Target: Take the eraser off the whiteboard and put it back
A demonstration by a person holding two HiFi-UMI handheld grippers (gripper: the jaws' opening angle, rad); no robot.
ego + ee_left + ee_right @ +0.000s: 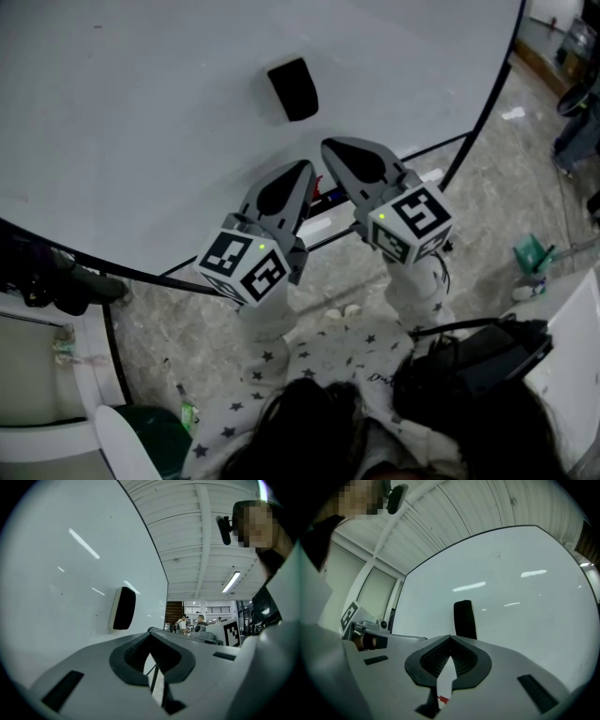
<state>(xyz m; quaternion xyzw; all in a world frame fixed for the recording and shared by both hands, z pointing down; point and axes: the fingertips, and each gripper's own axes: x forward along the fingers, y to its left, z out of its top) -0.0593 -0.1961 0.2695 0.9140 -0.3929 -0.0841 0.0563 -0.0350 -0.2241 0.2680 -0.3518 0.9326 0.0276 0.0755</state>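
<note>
black eraser (292,89) stuck on the whiteboard (141,112), left gripper (307,166) just below it, clenched on nothing, right gripper (327,146) same deal beside it, neither touching the eraser

your left gripper (150,634) has its jaws together, empty. the eraser (124,607) sits on the whiteboard (61,573) beyond it.

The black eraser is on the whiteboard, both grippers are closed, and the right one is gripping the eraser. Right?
Not quite. The right gripper grips nothing: its jaws are closed on each other, and the eraser sits on the whiteboard beyond its tips, as the right gripper view shows. The left gripper is closed too.
</note>
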